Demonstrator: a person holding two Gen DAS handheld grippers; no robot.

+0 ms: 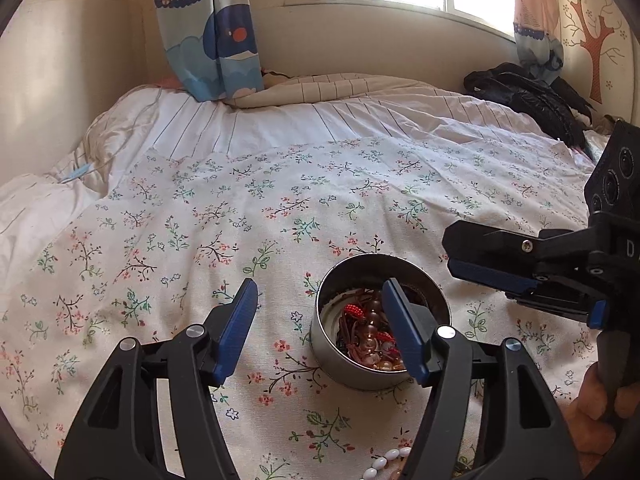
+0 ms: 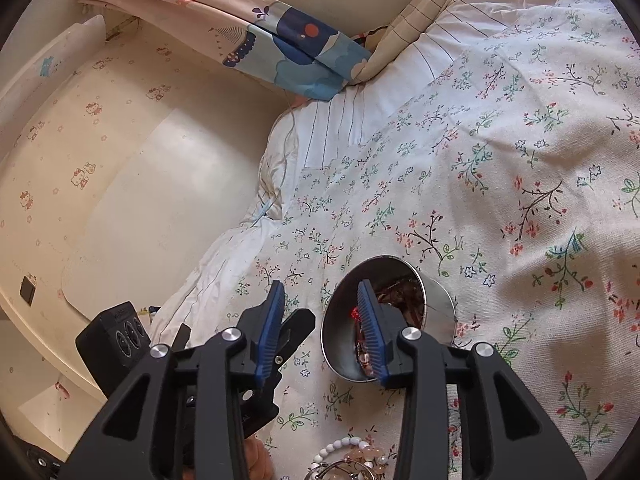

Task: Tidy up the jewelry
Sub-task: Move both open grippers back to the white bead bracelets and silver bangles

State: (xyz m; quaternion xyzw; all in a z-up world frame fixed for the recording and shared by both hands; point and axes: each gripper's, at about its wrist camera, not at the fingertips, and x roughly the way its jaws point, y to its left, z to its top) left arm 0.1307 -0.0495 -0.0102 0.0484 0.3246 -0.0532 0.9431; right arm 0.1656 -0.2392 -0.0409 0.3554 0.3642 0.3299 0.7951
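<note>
A round metal tin (image 1: 356,372) stands on the floral bedspread (image 1: 200,220), with red-beaded pieces, pink beads (image 1: 370,346) and brown cords lying inside. My left gripper (image 1: 320,284) is open; its right finger hangs over the tin's mouth and its left finger is over bare cloth. In the right wrist view the right gripper (image 2: 320,286) is also open, its right finger above the tin (image 2: 436,304); nothing is pinched. From the left wrist view the right gripper (image 1: 450,250) reaches in from the right. A white bead bracelet (image 2: 340,450) and other loose pieces lie near the front edge.
A black jacket (image 1: 532,96) lies at the bed's far right. A cartoon curtain (image 1: 216,40) hangs over the pillow end under the window. The cream wall (image 2: 120,200) borders the bed's left side. A person's hand (image 1: 596,408) holds the right gripper's handle.
</note>
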